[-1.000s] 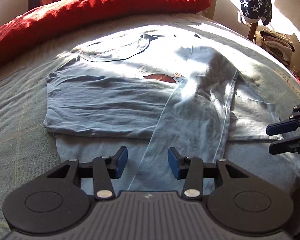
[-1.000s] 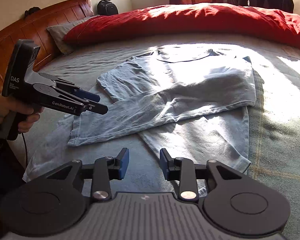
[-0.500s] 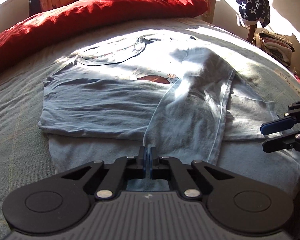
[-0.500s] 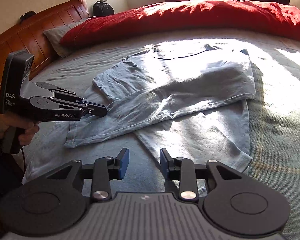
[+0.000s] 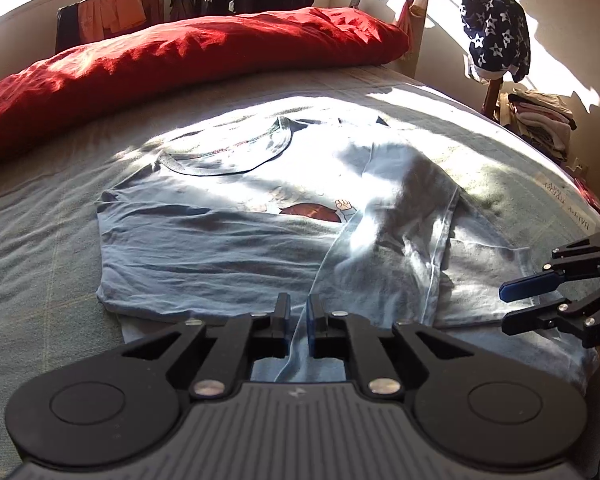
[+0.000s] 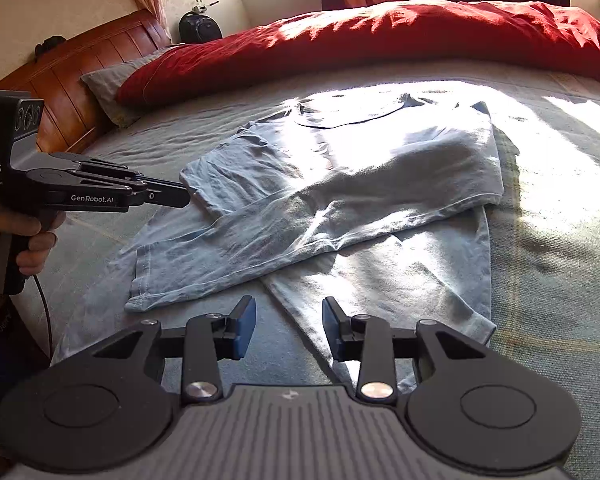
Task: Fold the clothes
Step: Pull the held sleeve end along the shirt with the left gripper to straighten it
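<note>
One blue shirt (image 5: 228,248) lies half folded on the bed (image 5: 36,280). My left claw (image 5: 299,316) pinches its edge. My right claw (image 6: 288,326) is spread wide above the shirt's bottom corner.

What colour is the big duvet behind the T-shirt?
Bright red duvet, clearest in the right wrist view.

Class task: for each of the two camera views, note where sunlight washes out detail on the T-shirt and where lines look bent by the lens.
Left wrist view: glare bleaches the light-blue T-shirt around its collar, and the bed edge bows at right. Right wrist view: the shirt's upper half is blown out, and the wooden headboard curves at left.
</note>
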Demonstrator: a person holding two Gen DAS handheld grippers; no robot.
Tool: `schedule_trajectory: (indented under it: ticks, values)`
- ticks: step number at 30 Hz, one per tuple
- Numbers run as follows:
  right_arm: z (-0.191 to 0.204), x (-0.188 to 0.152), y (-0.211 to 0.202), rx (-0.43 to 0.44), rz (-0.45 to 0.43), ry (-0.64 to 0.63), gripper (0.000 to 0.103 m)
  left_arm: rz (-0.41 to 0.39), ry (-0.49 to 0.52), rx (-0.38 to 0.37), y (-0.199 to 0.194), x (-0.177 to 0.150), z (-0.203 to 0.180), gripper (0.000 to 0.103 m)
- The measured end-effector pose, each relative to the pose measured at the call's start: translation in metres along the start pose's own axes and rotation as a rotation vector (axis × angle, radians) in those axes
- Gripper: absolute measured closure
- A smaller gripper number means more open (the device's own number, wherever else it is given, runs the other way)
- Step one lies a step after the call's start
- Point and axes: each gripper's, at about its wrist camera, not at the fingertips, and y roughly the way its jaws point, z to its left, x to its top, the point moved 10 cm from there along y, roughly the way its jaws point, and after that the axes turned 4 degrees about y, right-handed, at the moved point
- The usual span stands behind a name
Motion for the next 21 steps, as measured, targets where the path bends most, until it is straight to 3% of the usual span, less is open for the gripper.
schedule_trajectory:
  ticks: [6,11,16,19,20,21]
  values:
    - [-0.013,0.0,0.002,0.0,-0.001,0.033,0.061,-0.003,-0.01,-0.082,0.054,0.038,-0.012,0.079]
    - [-0.025,0.001,0.003,-0.006,-0.002,0.052,0.06,0.056,0.021,-0.09,0.089,0.025,-0.021,0.078]
    - [-0.032,0.001,0.005,-0.003,-0.005,0.063,0.058,0.046,0.063,-0.069,0.086,0.015,-0.029,0.07]
    - [-0.032,0.002,0.008,0.004,-0.009,0.068,0.058,0.047,0.134,-0.024,0.081,0.014,-0.038,0.078]
    - [-0.031,0.002,0.008,0.006,-0.01,0.069,0.058,0.039,0.135,-0.024,0.078,0.015,-0.039,0.093]
    - [-0.03,0.002,0.008,0.007,-0.012,0.068,0.058,0.031,0.136,-0.023,0.075,0.017,-0.04,0.099]
